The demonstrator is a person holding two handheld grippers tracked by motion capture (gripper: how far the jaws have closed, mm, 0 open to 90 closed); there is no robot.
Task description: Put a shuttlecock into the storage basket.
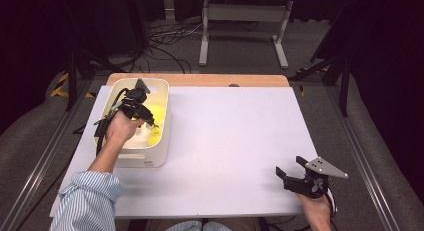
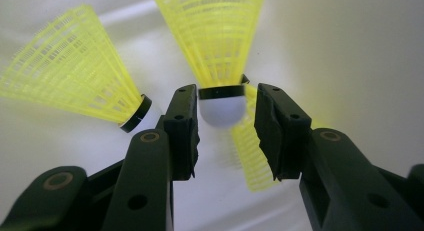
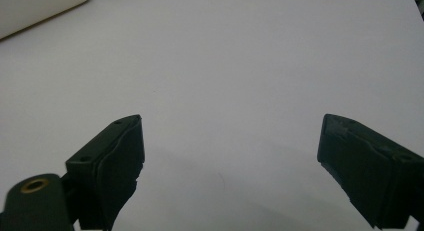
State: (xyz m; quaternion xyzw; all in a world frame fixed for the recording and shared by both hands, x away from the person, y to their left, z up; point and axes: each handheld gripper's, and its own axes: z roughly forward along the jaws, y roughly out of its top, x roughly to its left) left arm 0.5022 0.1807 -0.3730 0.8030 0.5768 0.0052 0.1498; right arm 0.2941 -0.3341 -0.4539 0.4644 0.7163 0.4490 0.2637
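So the left gripper (image 1: 145,116) is down inside the white bin (image 1: 161,141) at the table's left side. In the left gripper view its jaws sit on either side of a yellow shuttlecock's (image 2: 216,41) white cork. The left pad looks right up against the cork and the right one has a sliver of gap, so it's bracketing it, not clamped on as far as I can see. It's crowded in there: a second shuttlecock (image 2: 70,86) lies just to the left with its cork near the left jaw, and a third (image 2: 250,156) lies underneath, poking out between the jaws.

The right gripper (image 1: 292,172) hangs wide open and empty over bare white table (image 1: 225,141) near the front right corner, well apart from the bin.
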